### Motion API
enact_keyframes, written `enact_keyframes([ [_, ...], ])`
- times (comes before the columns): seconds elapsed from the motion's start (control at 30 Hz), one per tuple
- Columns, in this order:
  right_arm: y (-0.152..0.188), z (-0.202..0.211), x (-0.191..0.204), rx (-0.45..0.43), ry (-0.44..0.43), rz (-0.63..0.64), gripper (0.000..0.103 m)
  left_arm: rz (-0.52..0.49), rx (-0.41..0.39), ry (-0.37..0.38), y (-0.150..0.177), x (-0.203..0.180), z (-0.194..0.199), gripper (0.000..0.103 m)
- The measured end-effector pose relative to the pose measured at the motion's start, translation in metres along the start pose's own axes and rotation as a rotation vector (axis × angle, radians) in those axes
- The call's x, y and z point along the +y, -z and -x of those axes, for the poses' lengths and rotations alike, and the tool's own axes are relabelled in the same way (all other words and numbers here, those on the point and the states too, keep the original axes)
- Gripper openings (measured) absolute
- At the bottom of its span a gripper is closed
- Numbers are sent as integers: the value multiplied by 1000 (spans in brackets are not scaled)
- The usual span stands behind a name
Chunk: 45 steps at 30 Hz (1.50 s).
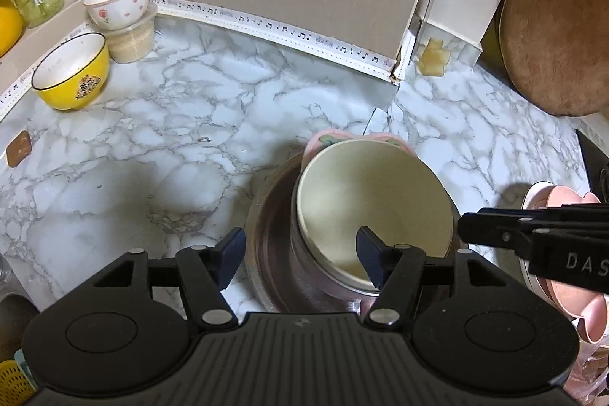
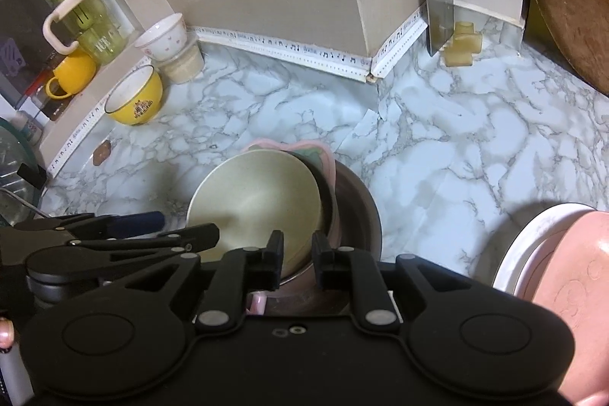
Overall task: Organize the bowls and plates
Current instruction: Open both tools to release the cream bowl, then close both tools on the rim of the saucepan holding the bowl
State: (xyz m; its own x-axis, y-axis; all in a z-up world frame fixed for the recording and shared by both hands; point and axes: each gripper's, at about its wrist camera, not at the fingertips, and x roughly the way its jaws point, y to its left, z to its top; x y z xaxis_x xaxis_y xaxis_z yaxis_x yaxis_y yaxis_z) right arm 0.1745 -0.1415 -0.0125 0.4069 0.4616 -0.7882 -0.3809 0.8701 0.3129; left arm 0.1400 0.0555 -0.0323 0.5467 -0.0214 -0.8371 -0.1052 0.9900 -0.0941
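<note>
The cream bowl [image 1: 371, 204] sits nested in a stack, over a pink dish [image 1: 323, 141] and inside a metal pot [image 1: 274, 253] on the marble counter [image 1: 152, 139]. The left hand-held gripper [image 1: 300, 255] is spread wide, one finger inside the cream bowl and the other outside its near-left rim, touching nothing that I can tell. The right hand-held gripper [image 2: 298, 261] stands at the bowl's near-right edge, jaws narrowly apart, the rim seemingly between them though a firm pinch is unclear. The stacking step looks under way; next, likely fetching the yellow bowl [image 1: 70, 75], far left of the cream bowl.
</note>
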Motion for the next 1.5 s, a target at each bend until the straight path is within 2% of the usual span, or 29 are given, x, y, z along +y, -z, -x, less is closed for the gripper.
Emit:
enact_keyframes([
  [0.13,3,9,-1,-26,3,8,21,14,-13,11,6,8,8,64],
  [0.2,5,15,-2,-45,8,15,29,31,-20,20,9,14,12,64],
  [0.23,6,17,-3,-54,11,18,48,36,-22,21,11,16,14,64],
  [0.27,7,20,-3,-63,12,20,81,38,-27,22,13,18,16,64],
  [0.3,8,22,-4,-74,11,22,97,39,-34,21,15,19,17,64],
  [0.33,9,25,-5,-89,9,20,101,39,-38,19,16,20,19,64],
  [0.53,12,38,-6,-123,15,29,102,44,-77,15,24,25,27,70],
  [0.77,18,45,-9,-143,69,52,102,30,-103,2,31,26,27,70],
  [0.93,22,40,-21,-121,71,28,102,48,-94,-4,31,32,19,70],
  [1.3,28,39,-32,-162,92,30,103,69,-72,-12,32,39,5,70],
  [1.5,23,27,-34,-128,108,70,102,81,-56,-18,29,44,-7,70],
])
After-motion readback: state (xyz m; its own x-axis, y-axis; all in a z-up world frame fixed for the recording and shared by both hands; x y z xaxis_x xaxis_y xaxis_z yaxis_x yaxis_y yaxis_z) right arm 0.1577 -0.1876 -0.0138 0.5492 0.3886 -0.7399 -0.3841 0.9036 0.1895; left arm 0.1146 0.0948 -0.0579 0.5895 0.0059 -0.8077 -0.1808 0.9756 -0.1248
